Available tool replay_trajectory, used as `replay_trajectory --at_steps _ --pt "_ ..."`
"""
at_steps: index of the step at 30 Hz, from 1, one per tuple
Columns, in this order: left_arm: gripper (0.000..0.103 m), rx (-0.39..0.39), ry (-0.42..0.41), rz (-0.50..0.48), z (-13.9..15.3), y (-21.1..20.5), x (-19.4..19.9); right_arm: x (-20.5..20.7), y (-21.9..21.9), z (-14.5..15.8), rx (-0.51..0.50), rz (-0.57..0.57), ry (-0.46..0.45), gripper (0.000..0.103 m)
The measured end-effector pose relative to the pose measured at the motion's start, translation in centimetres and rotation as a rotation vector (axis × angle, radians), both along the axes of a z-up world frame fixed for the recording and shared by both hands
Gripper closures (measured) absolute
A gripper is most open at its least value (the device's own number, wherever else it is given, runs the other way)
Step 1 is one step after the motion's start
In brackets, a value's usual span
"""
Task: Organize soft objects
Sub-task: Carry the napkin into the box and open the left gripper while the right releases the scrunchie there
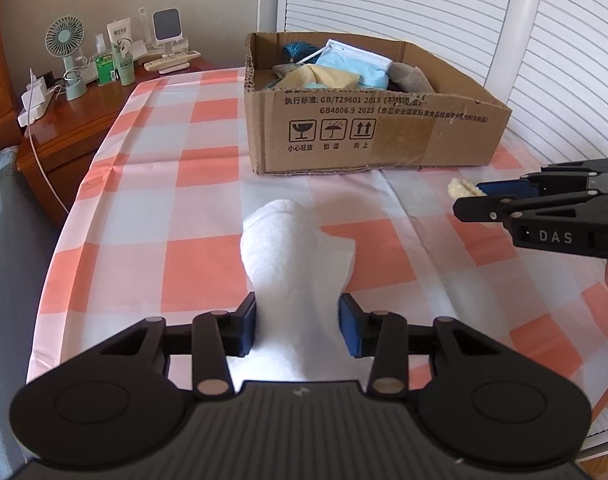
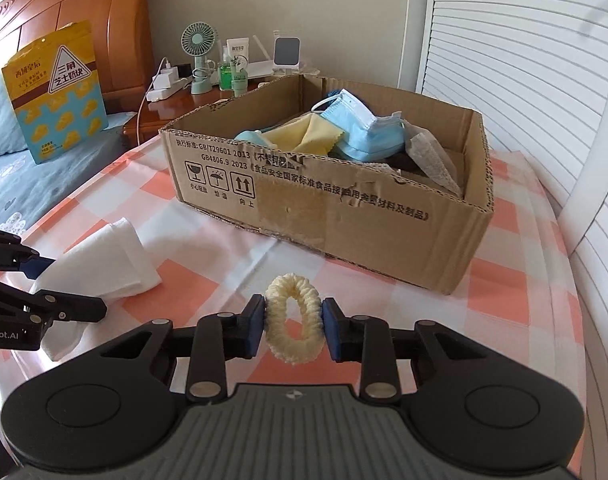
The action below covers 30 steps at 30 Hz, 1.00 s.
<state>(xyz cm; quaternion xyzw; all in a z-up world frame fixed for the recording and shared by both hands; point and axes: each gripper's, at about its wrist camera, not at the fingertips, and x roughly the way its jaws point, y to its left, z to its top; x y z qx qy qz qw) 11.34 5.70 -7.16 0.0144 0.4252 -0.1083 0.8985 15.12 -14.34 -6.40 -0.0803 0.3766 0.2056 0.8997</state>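
White terry cloth fills the middle of my left wrist view: a folded white towel (image 1: 292,264) lies on the pink-and-white checked cloth (image 1: 192,168), its near end pinched between the blue pads of my left gripper (image 1: 298,330). Straight beyond the tips stands the open cardboard box (image 1: 368,136), holding a blue face mask (image 1: 356,66), a yellow cloth (image 1: 324,76) and other soft items. Off to the right of my tongs, the right gripper (image 1: 470,198) reaches in from the edge with something cream-coloured showing between its fingers. Far to the left, a small green fan (image 1: 66,46) stands on a wooden nightstand (image 1: 76,120).

From the right wrist, my right gripper (image 2: 293,330) is closed on a cream knitted scrunchie (image 2: 292,320), the ring squeezed upright between both pads. No earlier frame bears on how it got there. The box (image 2: 324,208) sits just ahead and slightly right of the tips, the mask (image 2: 360,128) and yellow cloth (image 2: 304,134) visible inside. To the left, the left gripper (image 2: 70,286) clamps the towel (image 2: 104,260). Further left, a yellow snack bag (image 2: 56,92) leans on the bed.
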Motion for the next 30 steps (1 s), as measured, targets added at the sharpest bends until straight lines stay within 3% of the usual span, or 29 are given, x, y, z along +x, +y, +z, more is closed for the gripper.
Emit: replay_trajectory --at_steps 16,20,30 --pt "0.066 0.053 -0.008 -0.137 3.1 -0.5 -0.4 -2.9 -2.0 1.7 -0.031 0.016 -0.003 0.067" --pt "0.066 0.031 -0.012 -0.172 4.1 -0.7 -0.3 -3.1 -2.5 2.6 -0.033 0.016 -0.014 0.067" --pt "0.066 -0.009 -0.128 -0.243 9.6 -2.1 3.2 -3.5 -2.9 5.8 -0.037 0.033 -0.079 0.067"
